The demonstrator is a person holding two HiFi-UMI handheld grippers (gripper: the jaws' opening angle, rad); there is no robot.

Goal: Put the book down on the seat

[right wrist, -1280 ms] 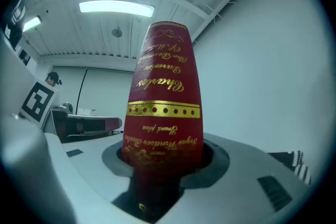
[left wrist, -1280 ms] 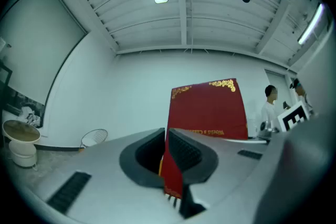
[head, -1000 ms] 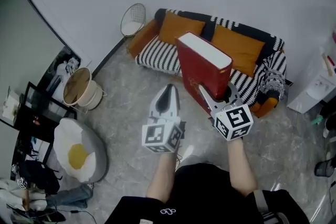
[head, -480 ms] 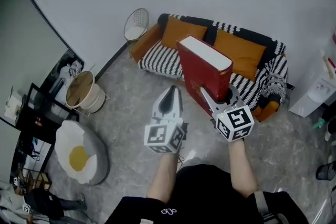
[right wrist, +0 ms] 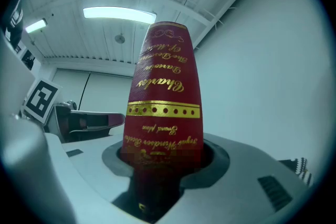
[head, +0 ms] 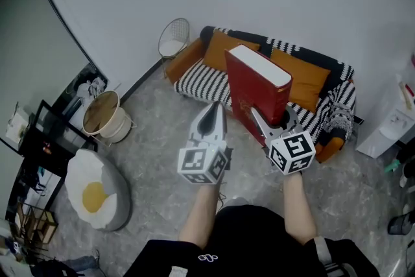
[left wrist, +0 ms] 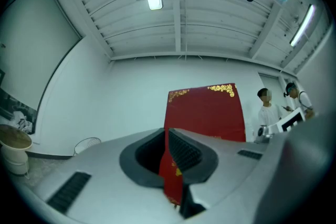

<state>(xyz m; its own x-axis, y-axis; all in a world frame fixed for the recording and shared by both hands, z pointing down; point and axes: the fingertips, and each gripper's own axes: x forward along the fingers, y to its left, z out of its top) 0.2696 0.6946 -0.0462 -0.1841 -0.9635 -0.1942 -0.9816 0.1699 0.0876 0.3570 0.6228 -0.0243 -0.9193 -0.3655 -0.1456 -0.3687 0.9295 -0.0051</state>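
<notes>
A thick red book (head: 254,93) with gold lettering stands upright in the air in front of the sofa. My right gripper (head: 272,121) is shut on its lower end, and in the right gripper view the spine of the book (right wrist: 165,113) rises from between the jaws of that right gripper (right wrist: 163,165). My left gripper (head: 211,115) hangs just left of the book, apart from it, shut with nothing held. In the left gripper view the book's cover (left wrist: 207,113) shows beyond the left gripper (left wrist: 169,150). The sofa's striped seat (head: 201,79) lies behind, with orange cushions (head: 227,52).
A round wire basket (head: 174,39) leans at the sofa's left end. A wicker bin (head: 104,115), an egg-shaped cushion (head: 91,194) and a black shelf (head: 32,146) stand at the left. A white cabinet (head: 389,126) is at the right. Two people (left wrist: 268,107) stand far off.
Both grippers and the book keep their places. The head view has shifted a little, so the sofa shows slightly further right in the picture.
</notes>
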